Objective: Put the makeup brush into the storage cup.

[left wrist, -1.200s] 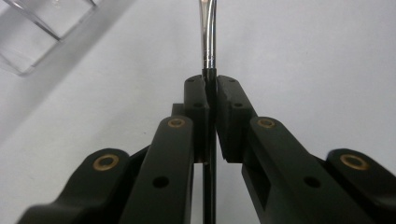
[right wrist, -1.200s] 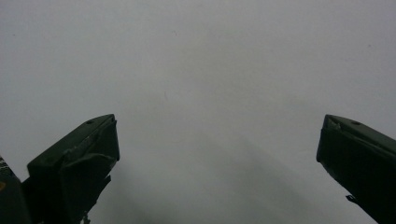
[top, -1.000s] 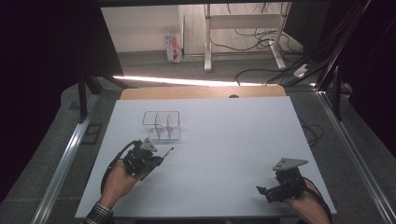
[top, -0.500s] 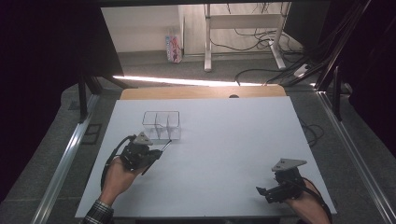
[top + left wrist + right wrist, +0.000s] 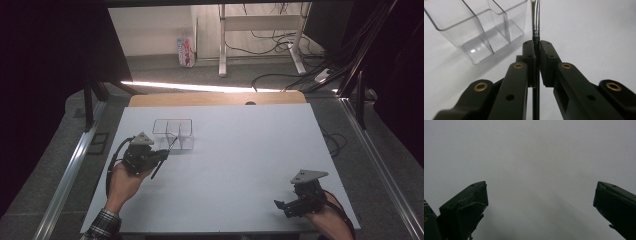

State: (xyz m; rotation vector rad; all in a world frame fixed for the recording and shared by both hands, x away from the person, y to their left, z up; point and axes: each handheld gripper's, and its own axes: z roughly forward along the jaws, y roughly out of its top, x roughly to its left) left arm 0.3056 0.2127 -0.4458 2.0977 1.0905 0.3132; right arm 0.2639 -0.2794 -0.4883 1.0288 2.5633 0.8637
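Now the left gripper (image 5: 536, 50) pinches a slim black paintbrush (image 5: 535, 22), metal ferrule pointing ahead beside the clear plastic organizer (image 5: 481, 30); right gripper (image 5: 540, 195) jaws spread.

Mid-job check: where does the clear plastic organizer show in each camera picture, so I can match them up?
High view: clear organizer at table's left-centre, just beyond the left tongs.
Left gripper view: upper left, beside the held brush.
Right gripper view: not in it.
Shared landmark: white table.
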